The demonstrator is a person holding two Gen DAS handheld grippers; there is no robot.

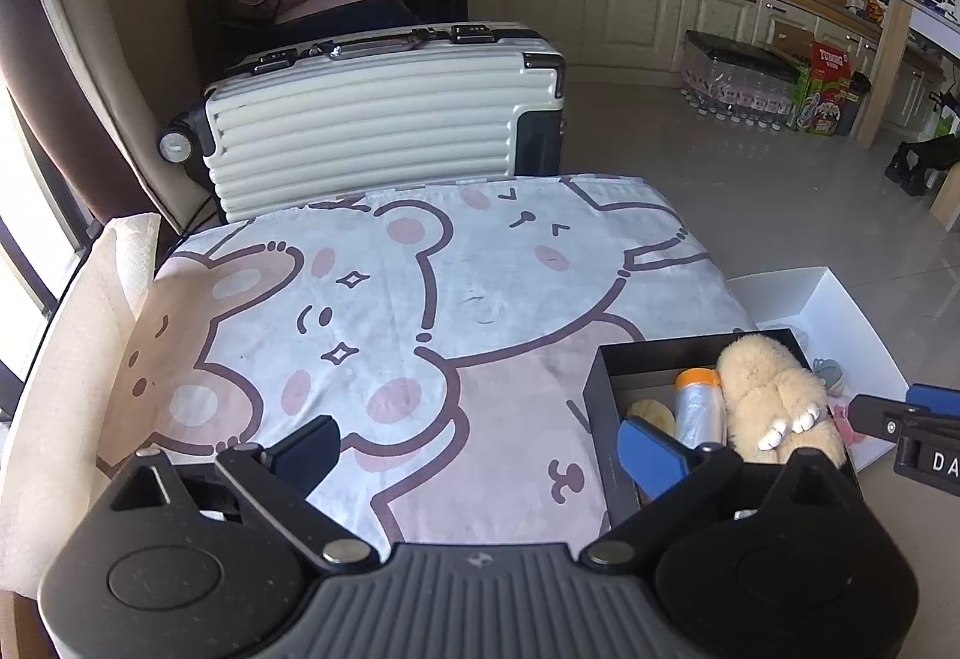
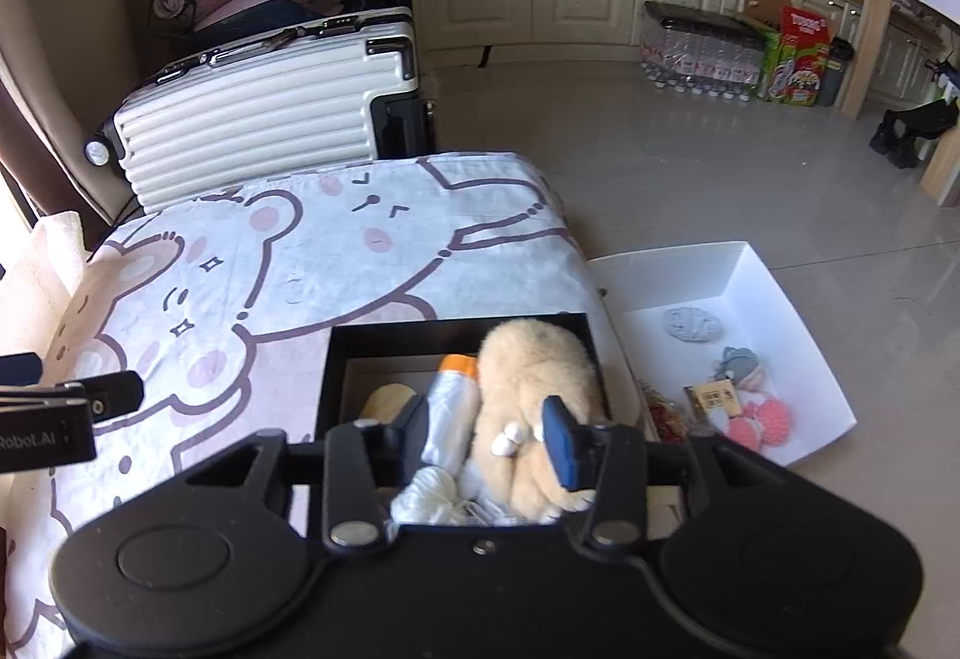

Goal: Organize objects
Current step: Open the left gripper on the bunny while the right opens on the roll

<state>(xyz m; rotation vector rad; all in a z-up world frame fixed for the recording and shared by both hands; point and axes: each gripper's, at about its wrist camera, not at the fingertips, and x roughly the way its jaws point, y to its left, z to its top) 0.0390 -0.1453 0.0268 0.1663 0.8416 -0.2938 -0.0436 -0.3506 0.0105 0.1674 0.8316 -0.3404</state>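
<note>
Right wrist view, right gripper [image 2: 489, 440] jaws parted over plush toy [image 2: 534, 377], black box [image 2: 336, 359] partly hidden.

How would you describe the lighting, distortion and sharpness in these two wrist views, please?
Left wrist view: strong fisheye bending of the suitcase, daylight glare at the left edge, sharp black box. Right wrist view: same curvature, dark corners, sheen on the floor, slightly soft plush toy.
</note>
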